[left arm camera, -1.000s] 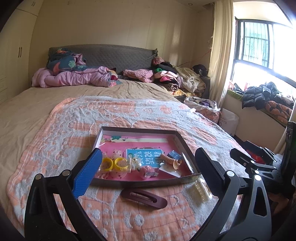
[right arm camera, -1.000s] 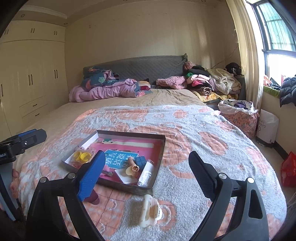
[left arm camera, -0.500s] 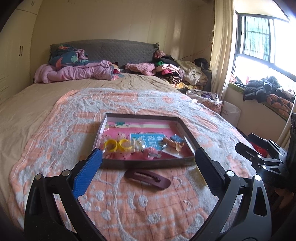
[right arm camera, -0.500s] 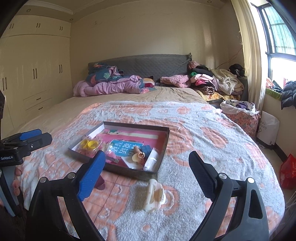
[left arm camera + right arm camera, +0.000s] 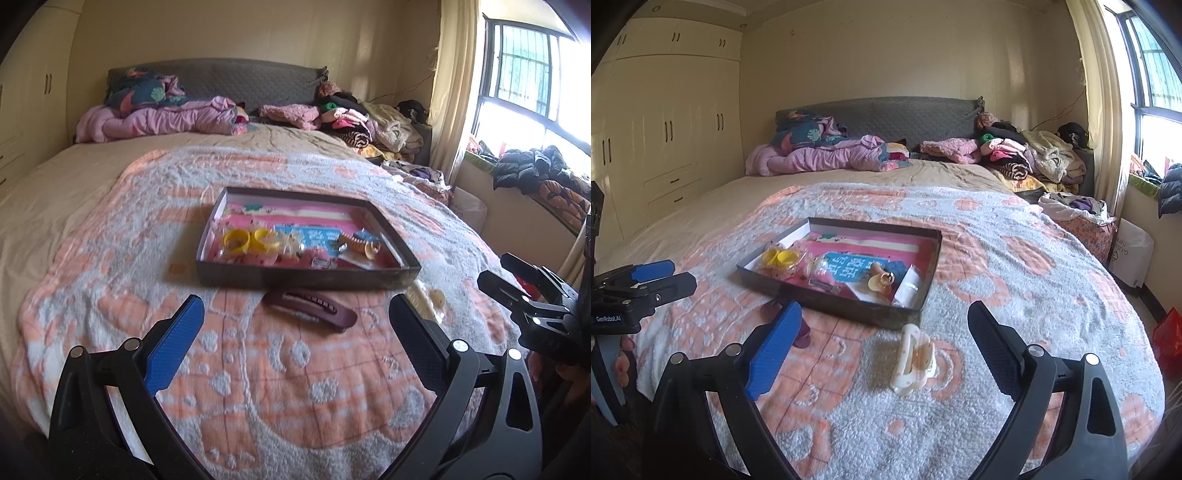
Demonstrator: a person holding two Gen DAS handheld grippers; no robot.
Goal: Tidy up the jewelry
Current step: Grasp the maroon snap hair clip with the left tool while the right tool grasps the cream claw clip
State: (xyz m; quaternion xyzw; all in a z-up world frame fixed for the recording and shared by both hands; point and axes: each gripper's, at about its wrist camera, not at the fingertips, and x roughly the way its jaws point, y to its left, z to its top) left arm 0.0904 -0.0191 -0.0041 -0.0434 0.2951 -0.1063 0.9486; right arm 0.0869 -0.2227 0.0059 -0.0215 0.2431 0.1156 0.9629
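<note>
A shallow dark tray lies flat on the bed, holding yellow rings and small trinkets. A maroon hair clip lies at its 6 o'clock; a cream claw clip at 5 o'clock.

Bare blanket lies open at the tray's three o'clock. At its six o'clock, the cream claw clip and maroon hair clip block the near wall; piled clothes crowd twelve o'clock.
</note>
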